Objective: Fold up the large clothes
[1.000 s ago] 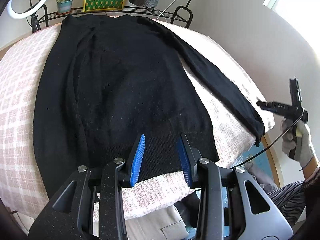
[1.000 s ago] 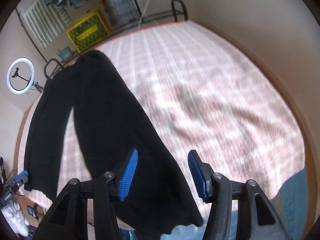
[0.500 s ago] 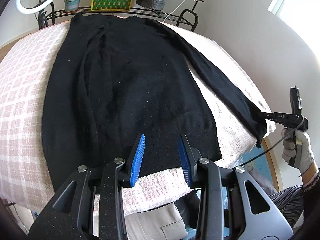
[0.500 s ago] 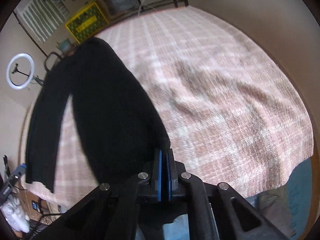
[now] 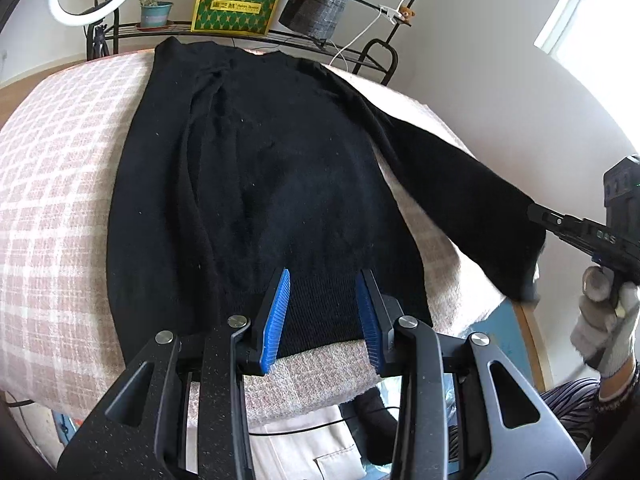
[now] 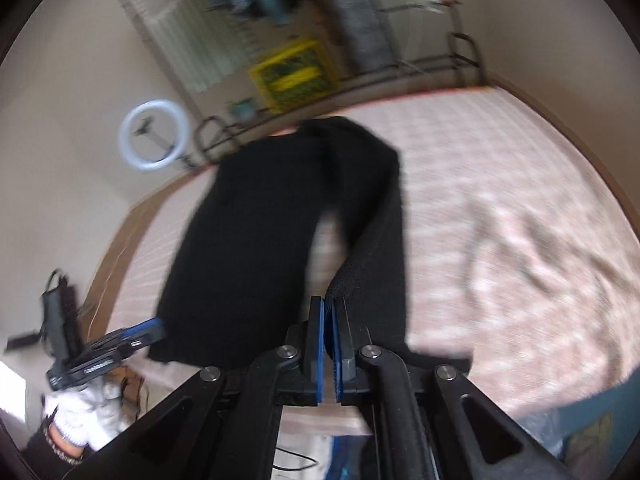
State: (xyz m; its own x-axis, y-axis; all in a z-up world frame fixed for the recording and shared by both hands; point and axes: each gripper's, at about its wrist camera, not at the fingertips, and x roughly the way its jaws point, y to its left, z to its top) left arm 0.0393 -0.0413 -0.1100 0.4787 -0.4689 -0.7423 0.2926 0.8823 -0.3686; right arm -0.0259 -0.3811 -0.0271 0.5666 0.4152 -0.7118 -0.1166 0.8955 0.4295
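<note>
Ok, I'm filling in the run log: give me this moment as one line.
step: fold sleeve | right gripper: shut on sleeve, lifted off bed | left gripper: open over hem | sweater: flat

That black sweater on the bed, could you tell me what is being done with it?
A person with a gripper in each hand is folding the black sweater, which lies flat on the pink checked bedcover. The right gripper is shut on the cuff of the sleeve and holds it lifted off the cover. The left gripper is open, hovering at the hem without gripping it. Nothing looks folded over the body yet.
</note>
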